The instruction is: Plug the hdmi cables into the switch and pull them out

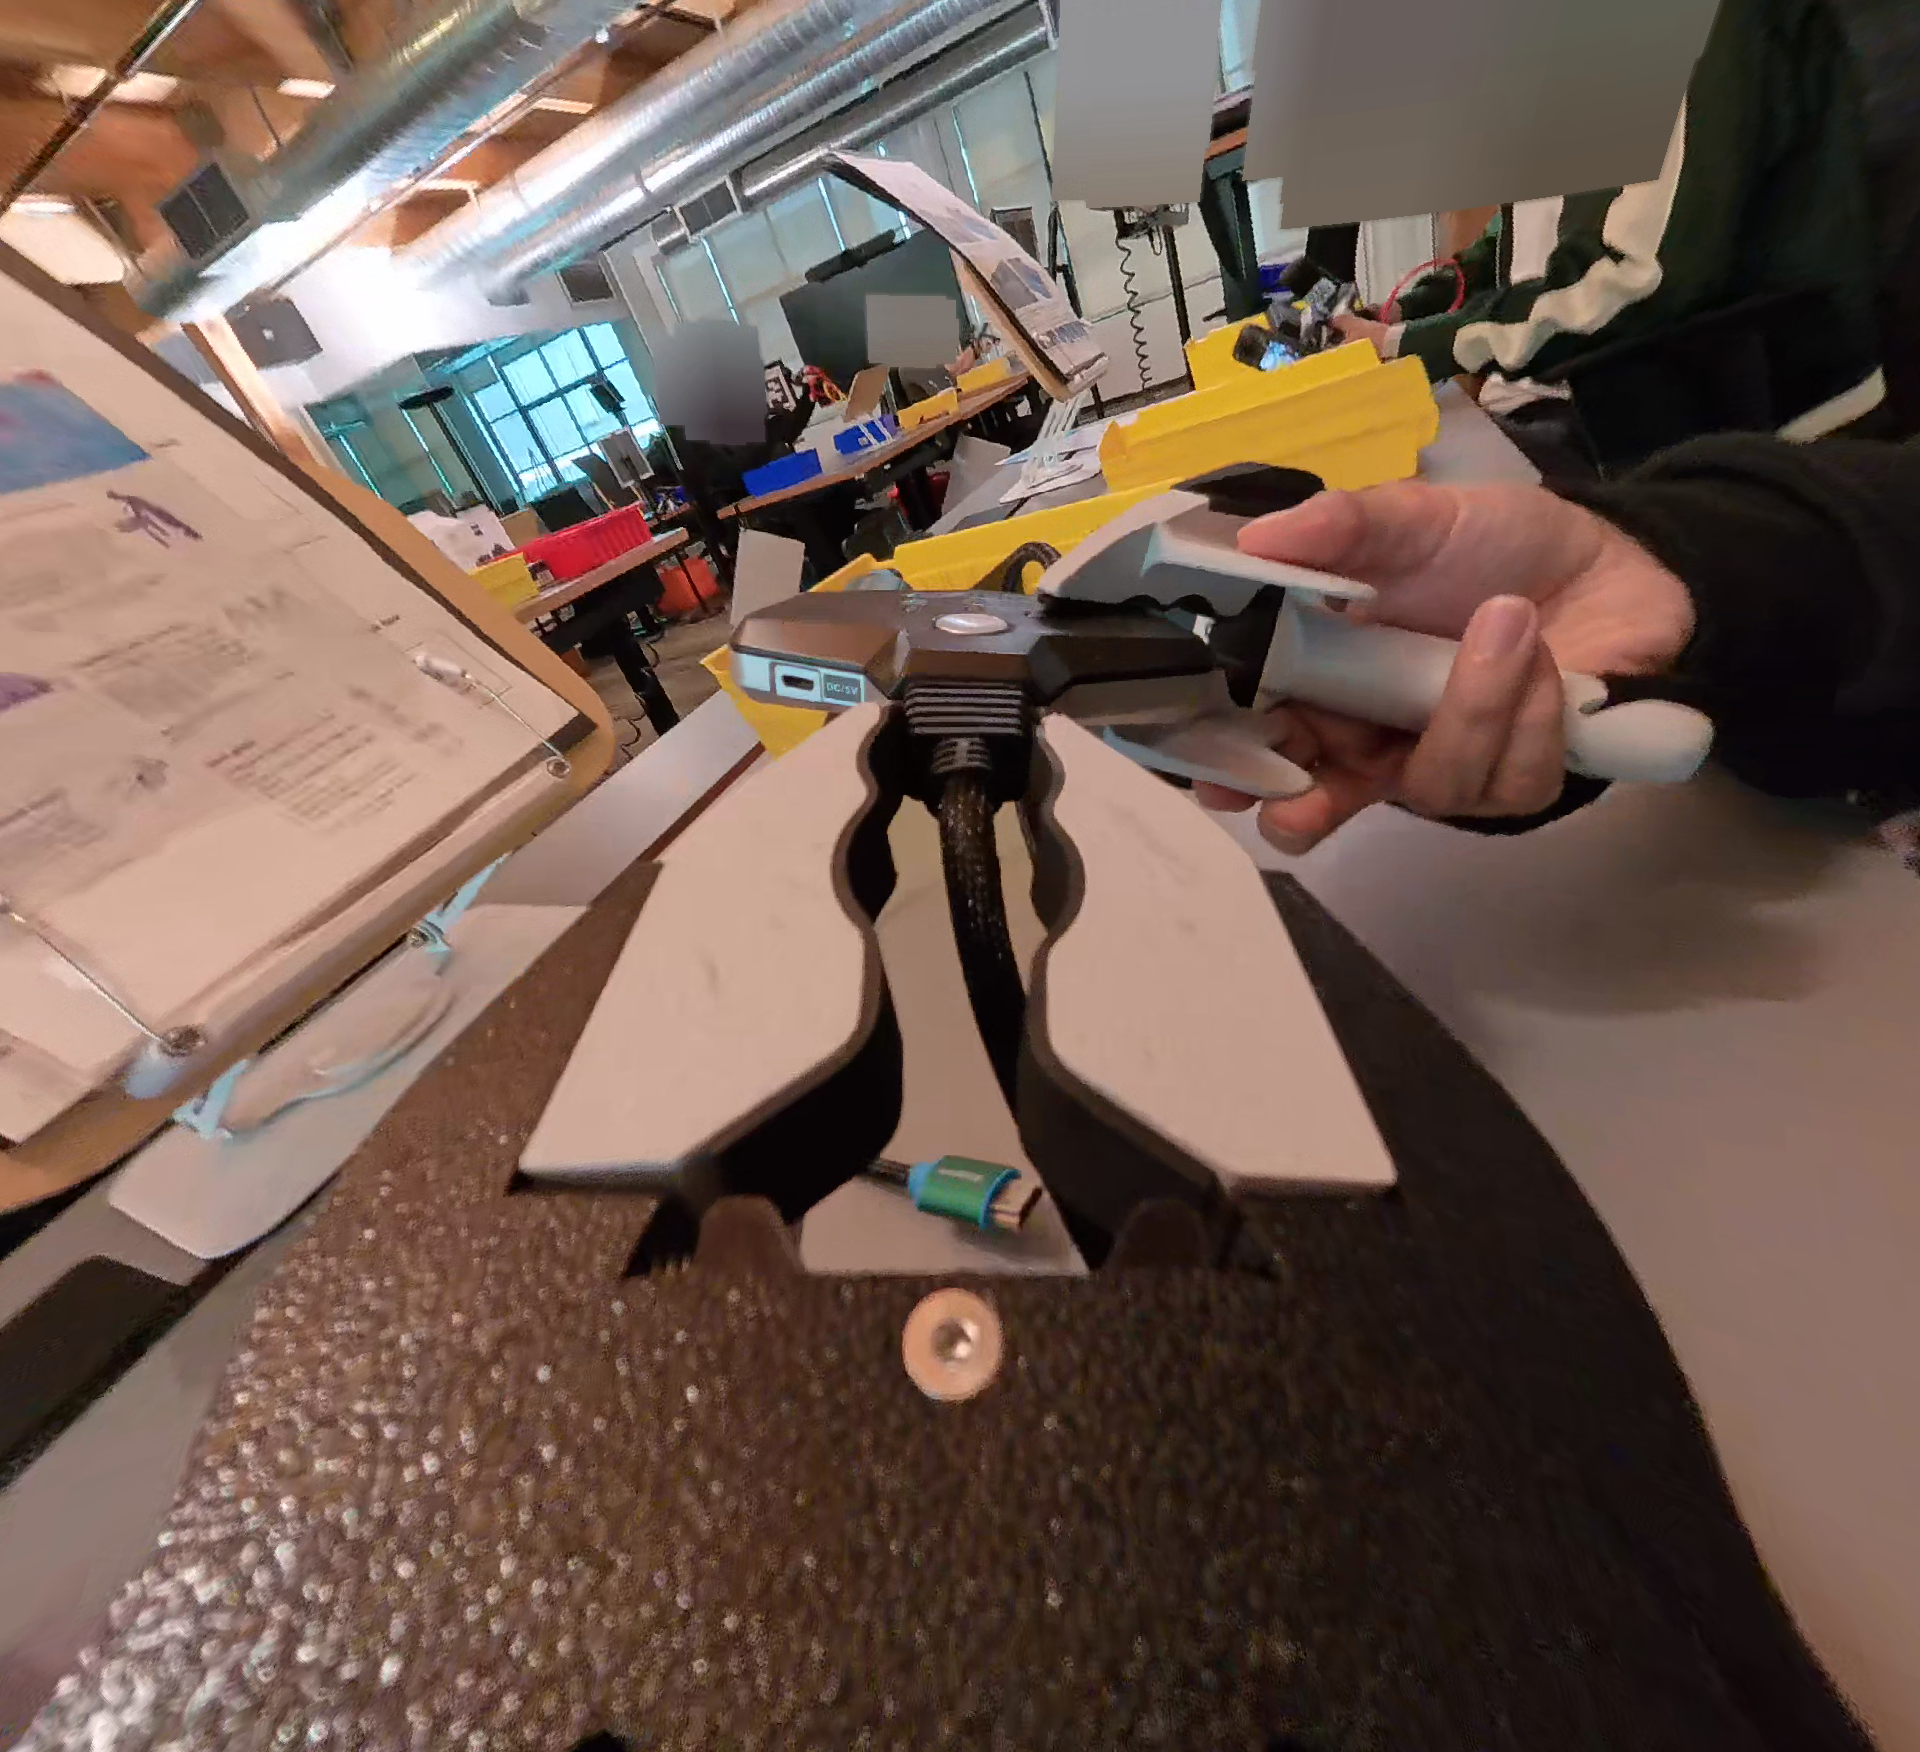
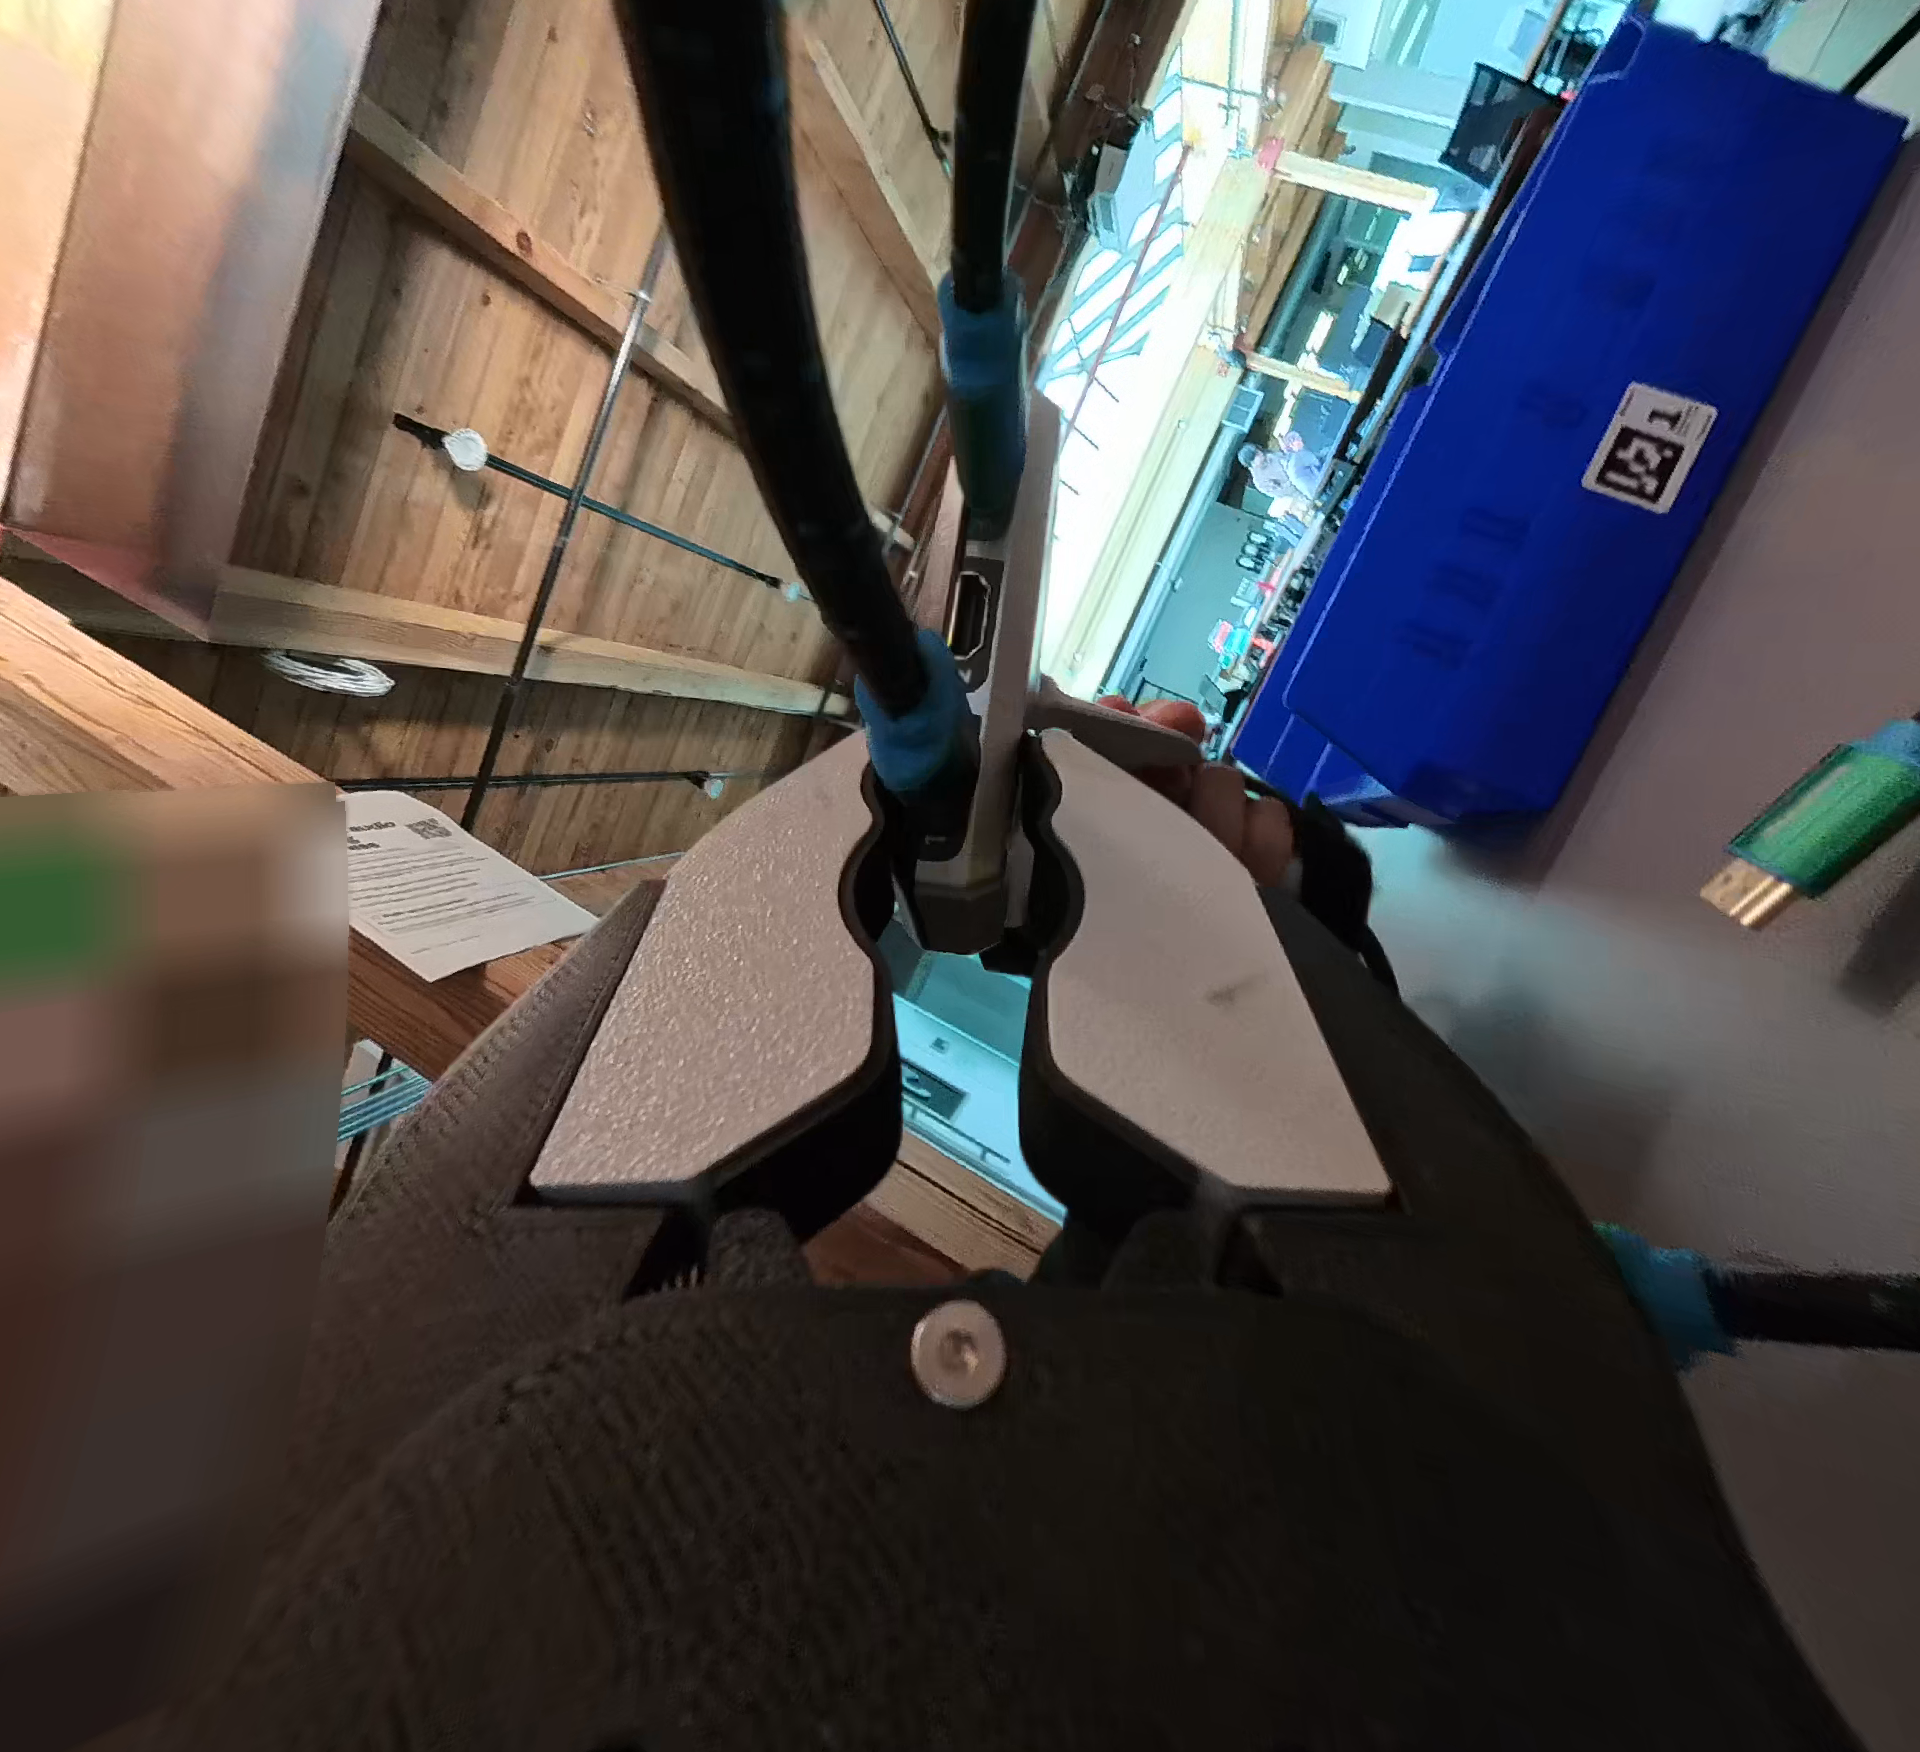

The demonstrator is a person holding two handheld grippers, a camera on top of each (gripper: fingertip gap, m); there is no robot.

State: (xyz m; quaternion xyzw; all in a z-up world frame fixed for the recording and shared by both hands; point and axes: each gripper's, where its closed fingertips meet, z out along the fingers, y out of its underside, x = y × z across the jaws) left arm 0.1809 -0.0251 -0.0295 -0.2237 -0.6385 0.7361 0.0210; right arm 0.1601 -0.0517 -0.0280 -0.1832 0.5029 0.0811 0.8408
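Observation:
The switch (image 1: 862,632) is a flat dark grey box held in the air above the table. My left gripper (image 1: 961,736) is shut on the ribbed plug of a black braided hdmi cable (image 1: 977,881) that sits in the switch's near side. My right gripper (image 1: 1101,658) is shut on the switch's right end. In the right wrist view my right gripper (image 2: 961,757) clamps the switch (image 2: 1003,663) edge-on. Two black cables with blue collars (image 2: 914,736) (image 2: 982,372) are plugged into it, with an empty port (image 2: 971,611) between them. A loose green plug (image 1: 971,1193) (image 2: 1818,829) lies on the table.
A tilted clipboard stand with papers (image 1: 260,715) is close on the left. Yellow bins (image 1: 1268,435) stand behind the switch. A person in a dark green jacket (image 1: 1714,196) is at the right. A blue bin (image 2: 1558,455) sits on the grey table (image 1: 1558,1027).

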